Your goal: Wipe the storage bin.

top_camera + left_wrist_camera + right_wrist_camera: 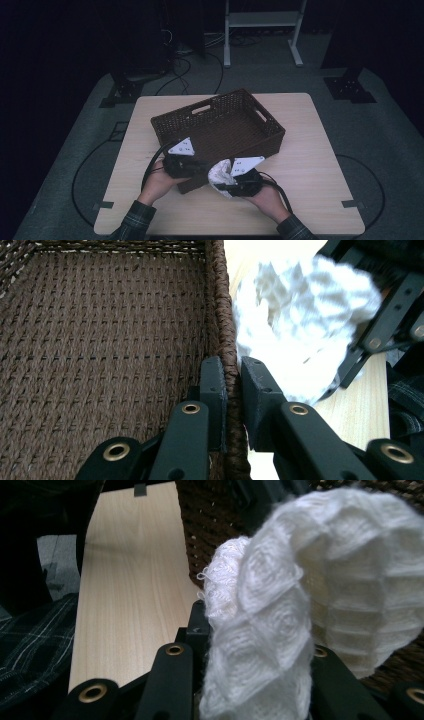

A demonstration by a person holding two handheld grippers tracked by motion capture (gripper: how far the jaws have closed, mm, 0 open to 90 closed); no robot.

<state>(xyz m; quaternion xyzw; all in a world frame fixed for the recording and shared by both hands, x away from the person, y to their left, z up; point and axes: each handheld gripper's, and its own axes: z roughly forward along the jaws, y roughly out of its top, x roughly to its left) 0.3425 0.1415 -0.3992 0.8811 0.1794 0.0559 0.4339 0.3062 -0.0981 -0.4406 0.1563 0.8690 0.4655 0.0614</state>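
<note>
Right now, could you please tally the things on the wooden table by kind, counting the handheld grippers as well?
Brown woven wicker basket: 1
White knitted cloth, bunched: 1
Black two-jaw grippers: 2, the left gripper clamped on the basket's wall, the right gripper shut on the cloth
Total: 4

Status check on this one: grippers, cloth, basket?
Left gripper clamped on basket near wall. Right gripper holds white knit cloth beside the basket. Basket empty, nothing blocking.
</note>
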